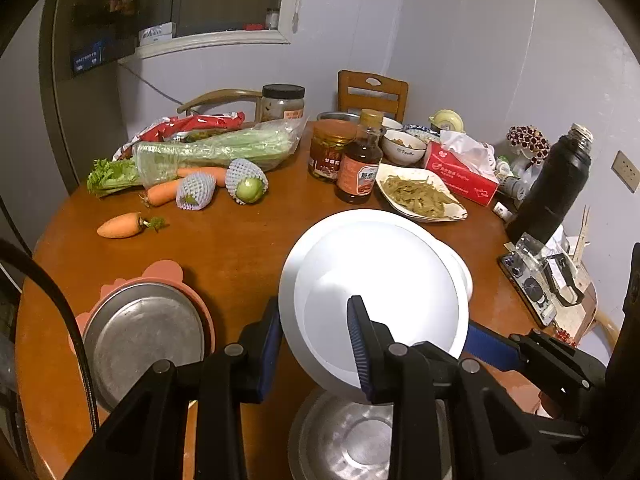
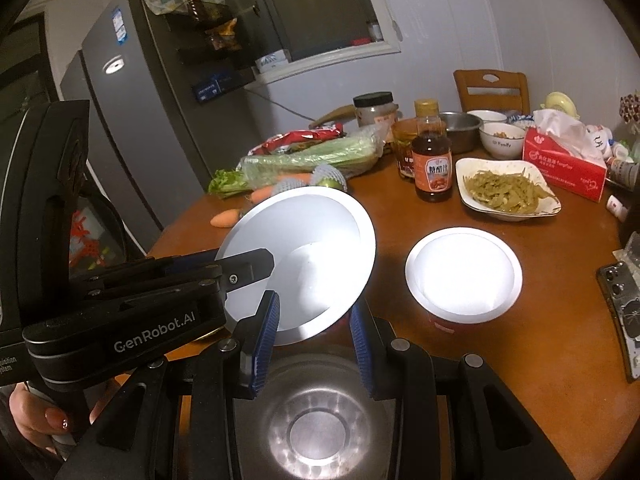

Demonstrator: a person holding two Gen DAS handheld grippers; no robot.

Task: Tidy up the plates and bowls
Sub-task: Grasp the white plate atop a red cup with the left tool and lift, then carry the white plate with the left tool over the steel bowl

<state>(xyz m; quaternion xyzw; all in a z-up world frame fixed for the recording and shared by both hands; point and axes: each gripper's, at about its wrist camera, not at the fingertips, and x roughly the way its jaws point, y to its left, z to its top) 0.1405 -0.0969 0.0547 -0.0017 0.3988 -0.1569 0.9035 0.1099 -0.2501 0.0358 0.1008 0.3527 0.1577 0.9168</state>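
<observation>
Nearest the lens of the right wrist view sat a steel bowl (image 2: 306,420), and the right hand-held gripper (image 2: 316,344) had its jaws part-way apart with the bowl's far rim between the blue pads — whether they actually pinched that rim I could not tell. Just above it, the left hand-held gripper (image 2: 256,268) was clamped tight on the near edge of a white plate (image 2: 304,256), holding it tilted and clear of the round wooden tabletop (image 2: 400,212). A second white plate (image 2: 464,272) rested on something red further right, and a metal dish in a pink holder (image 1: 148,332) lay at the tabletop's left edge. Judging by this, the step in hand was carrying the lifted plate to a stack — probably onto the second white plate. The next move called for levelling the plate, centring it over its target and lowering it before letting go, without clipping the sauce bottle (image 2: 432,160) or the dish of shredded greens (image 2: 508,192).
</observation>
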